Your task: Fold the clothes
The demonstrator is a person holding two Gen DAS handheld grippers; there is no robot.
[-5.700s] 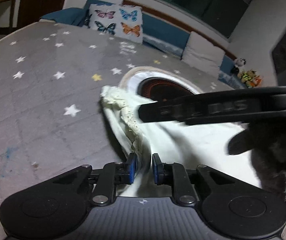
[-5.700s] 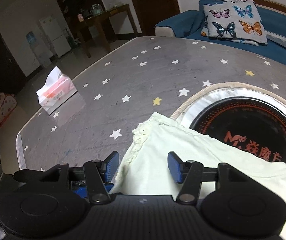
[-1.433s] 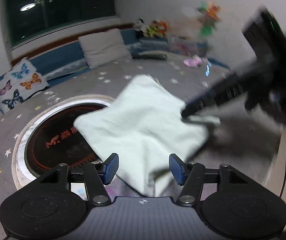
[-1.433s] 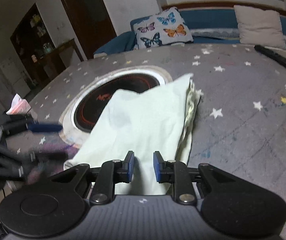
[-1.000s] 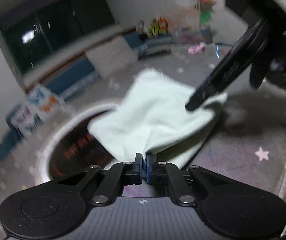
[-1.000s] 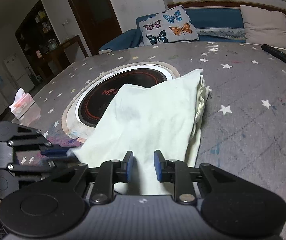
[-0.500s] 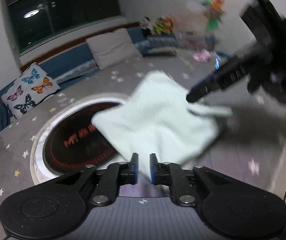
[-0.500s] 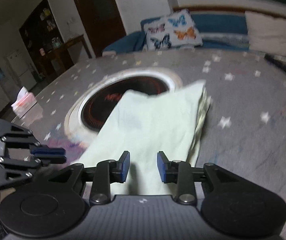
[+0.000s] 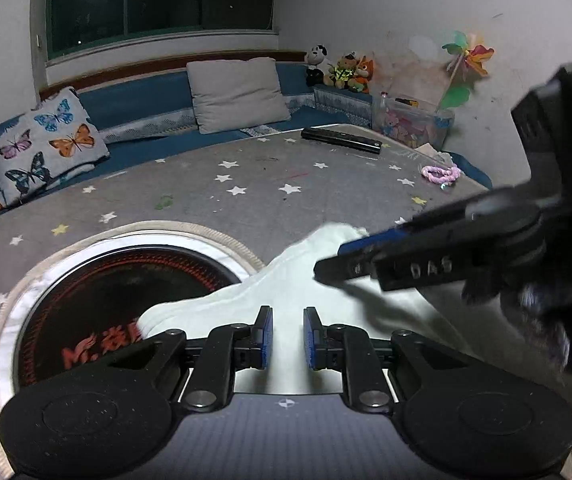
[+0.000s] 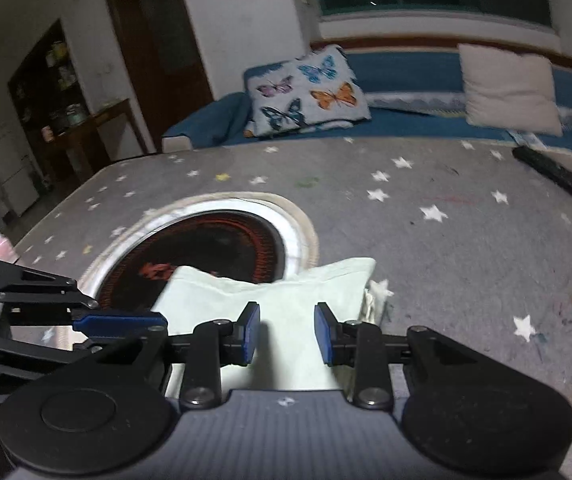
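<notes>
The pale garment (image 10: 286,300) is lying folded into a compact rectangle, partly overlapping the round cooktop (image 10: 214,240). Left hand-held gripper (image 9: 285,335) and right hand-held gripper (image 10: 286,334) are standing slightly apart, gripping nothing. Little folding seems left.

Folded garment (image 10: 286,292) on the table (image 10: 446,240), overlapping the round hotplate (image 10: 222,244); remote (image 10: 554,176) well behind, near the sofa (image 10: 406,120).

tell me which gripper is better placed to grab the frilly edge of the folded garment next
Right, probably. The frilly edge peeks out just beyond the right gripper, on the folded garment side nearest it. The left gripper sits over plain cloth at the opposite side, by the round cooktop.
</notes>
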